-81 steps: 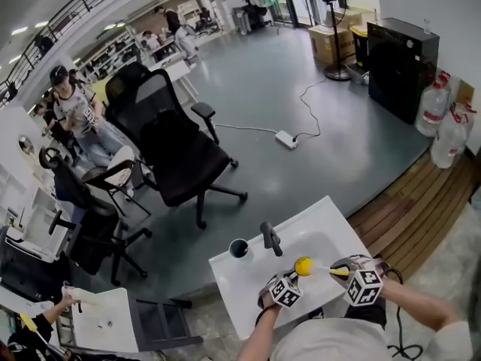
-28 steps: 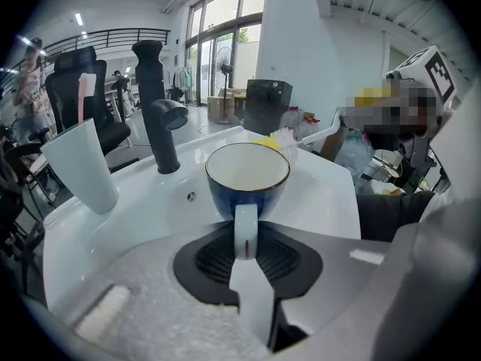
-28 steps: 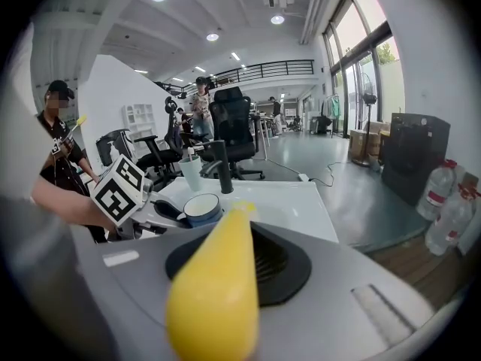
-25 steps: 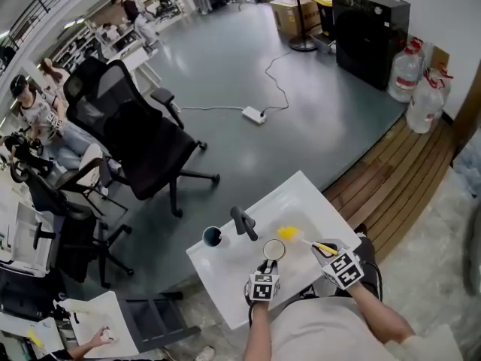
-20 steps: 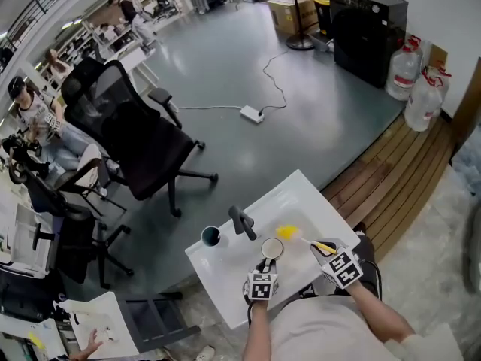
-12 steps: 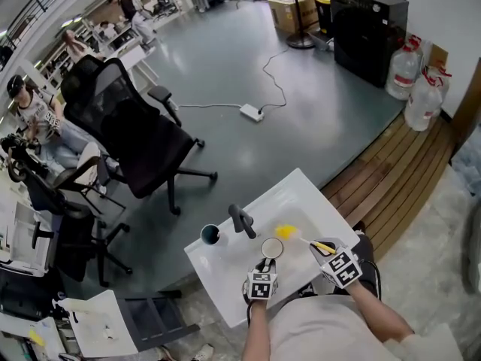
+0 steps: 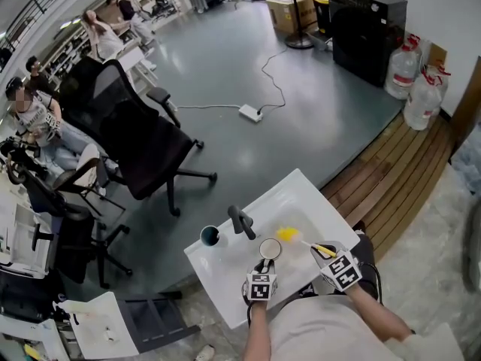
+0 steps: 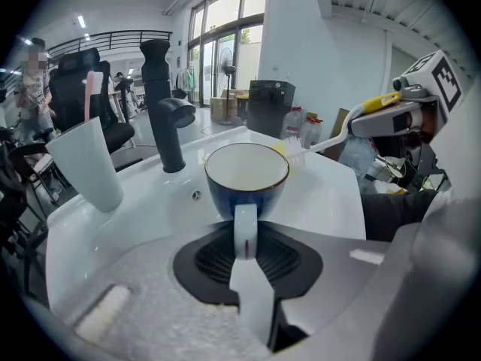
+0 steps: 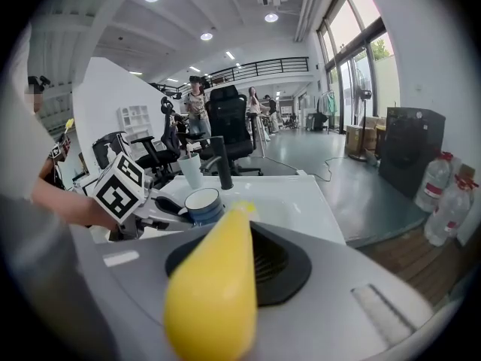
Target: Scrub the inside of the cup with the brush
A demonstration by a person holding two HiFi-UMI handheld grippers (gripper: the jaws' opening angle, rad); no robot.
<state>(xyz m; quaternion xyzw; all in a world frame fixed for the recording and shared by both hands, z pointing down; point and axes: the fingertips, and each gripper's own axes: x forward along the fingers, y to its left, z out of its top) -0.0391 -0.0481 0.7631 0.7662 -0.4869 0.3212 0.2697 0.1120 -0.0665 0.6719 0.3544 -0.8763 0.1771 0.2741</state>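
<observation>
Although no bristle has been put inside the cup yet, the pieces are lined up across the white sink [image 7: 225, 295]. At the far left a pale tumbler [image 8: 86, 164] is stood on the deck, and the black faucet [image 8: 167, 104] is set just beside it. Next comes the blue cup [image 8: 246, 173], kept upright at the basin. Its white handle is pinched between the jaws of the left gripper [image 7: 265, 267], which are closed on it. Further right, the brush [image 7: 286, 234] is carried with its yellow head just beside the cup's far rim and outside the cup. Whether the two touch cannot be told. Its yellow handle end is clamped in the shut jaws of the right gripper [image 7: 328, 254].

Trouble is likely to come from the narrow hold on the cup. If the bristles are pushed sideways against the wall, the glazed handle could be twisted or slipped in the jaws and the cup tipped. Because the brush is gripped at its far end, the thin shaft may be bent. The head could then be caught on the rim instead of being dropped inside. The faucet, near the cup, could also be struck.
</observation>
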